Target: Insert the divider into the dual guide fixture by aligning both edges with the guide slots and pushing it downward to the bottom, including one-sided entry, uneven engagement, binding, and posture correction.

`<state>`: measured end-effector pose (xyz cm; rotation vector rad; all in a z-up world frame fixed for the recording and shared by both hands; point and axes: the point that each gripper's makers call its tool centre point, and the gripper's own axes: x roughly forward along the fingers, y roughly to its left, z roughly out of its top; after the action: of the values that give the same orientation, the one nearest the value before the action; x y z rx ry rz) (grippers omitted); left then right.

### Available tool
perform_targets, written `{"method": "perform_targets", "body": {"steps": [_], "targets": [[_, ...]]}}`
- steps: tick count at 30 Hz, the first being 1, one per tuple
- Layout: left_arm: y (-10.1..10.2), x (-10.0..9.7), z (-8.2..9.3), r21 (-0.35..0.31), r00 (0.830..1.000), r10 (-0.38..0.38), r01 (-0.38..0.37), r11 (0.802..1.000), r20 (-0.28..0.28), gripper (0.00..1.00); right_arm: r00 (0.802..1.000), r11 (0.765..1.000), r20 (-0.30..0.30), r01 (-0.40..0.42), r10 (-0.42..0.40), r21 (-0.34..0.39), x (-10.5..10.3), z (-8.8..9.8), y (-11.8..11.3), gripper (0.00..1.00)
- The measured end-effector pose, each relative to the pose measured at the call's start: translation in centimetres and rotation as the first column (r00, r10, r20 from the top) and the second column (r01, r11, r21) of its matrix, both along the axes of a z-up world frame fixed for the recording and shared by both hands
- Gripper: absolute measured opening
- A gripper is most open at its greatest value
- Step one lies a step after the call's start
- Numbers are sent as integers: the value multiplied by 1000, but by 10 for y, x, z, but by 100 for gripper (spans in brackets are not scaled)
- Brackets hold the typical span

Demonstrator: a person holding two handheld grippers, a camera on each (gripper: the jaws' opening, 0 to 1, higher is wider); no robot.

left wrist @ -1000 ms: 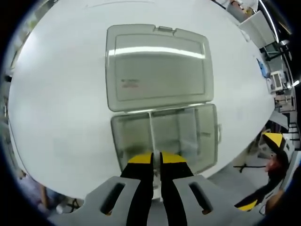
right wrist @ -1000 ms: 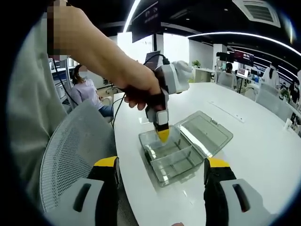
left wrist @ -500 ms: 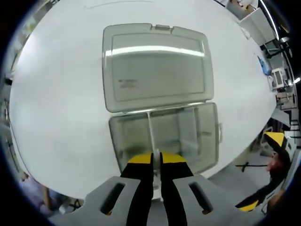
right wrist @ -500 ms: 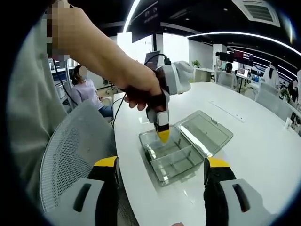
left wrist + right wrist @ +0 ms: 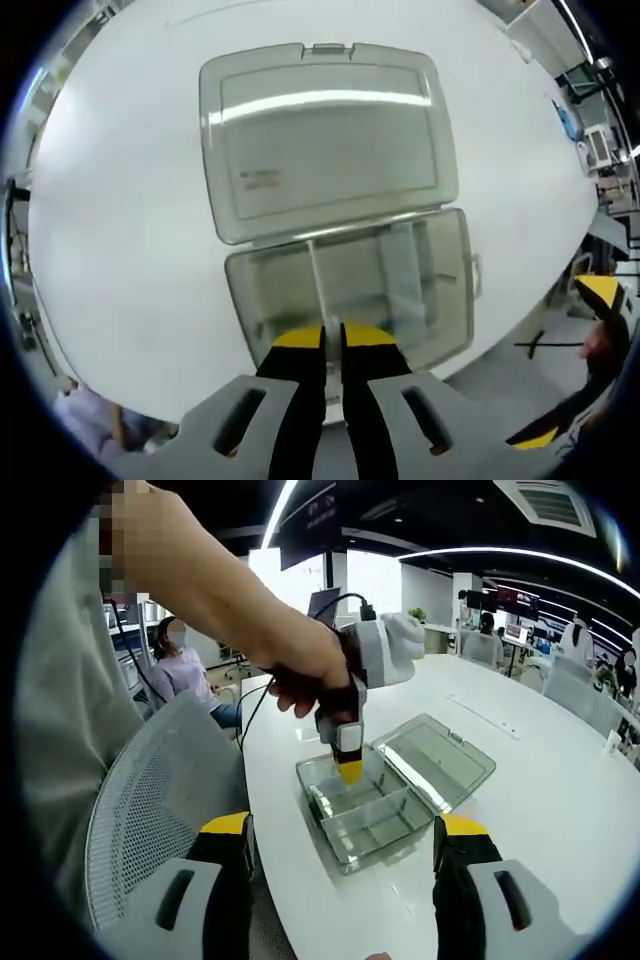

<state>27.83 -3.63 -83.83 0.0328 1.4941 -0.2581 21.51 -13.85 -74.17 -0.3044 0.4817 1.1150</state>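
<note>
The left gripper (image 5: 332,338), with yellow-tipped black jaws on grey bodies, is standing directly over the near wall of a translucent grey plastic compartment box (image 5: 350,290) that is resting on a white round-edged table (image 5: 110,200). Its jaws are drawn nearly together and are pinching the upper edge of a thin clear plastic divider (image 5: 317,285), which is running as a pale line from the fingertips across the box interior toward the hinge side. The divider is sitting inside the box tray, in its left portion as the left gripper view presents it; how deep it is seated cannot be told. A second clear partition (image 5: 402,272) is standing further to the right within the same tray. The box's hinged clear lid (image 5: 325,135) is lying open and flat on the table beyond the tray, reflecting a strip of ceiling light. In the right gripper view, the person's hand (image 5: 300,675) is gripping the left gripper, whose yellow tip is pointing straight down into the rear part of the box. The right gripper (image 5: 342,845) is being held well apart from the box, near the table edge, with its two yellow-capped jaws spread wide and nothing between them. A grey mesh office chair (image 5: 160,780) is standing just beside the table, and another person (image 5: 185,670) is sitting in the background.
</note>
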Motion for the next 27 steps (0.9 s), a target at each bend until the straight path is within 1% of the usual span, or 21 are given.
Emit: {"method": "perform_targets", "body": {"steps": [8,13,17,27], "targets": [[-1,0,-3,47,1000,-22,23,999,-18,1,1000,1000,-3,-4,4,-3,-1,-1,0,71],[-1,-1,-6,74,999,-49,50,996,-21,1,1000,1000,-4,-6,6,-7,-2,-1,1,71],[-1,-1,-9,88,997,-67,69,994,-24,1,1000,1000,-6,-7,7,-10,-2,-2,0,71],[-2,-1,-14,100,997,-79,81,992,-26,1,1000,1000,-12,-5,5,-15,-2,-4,-4,71]]}}
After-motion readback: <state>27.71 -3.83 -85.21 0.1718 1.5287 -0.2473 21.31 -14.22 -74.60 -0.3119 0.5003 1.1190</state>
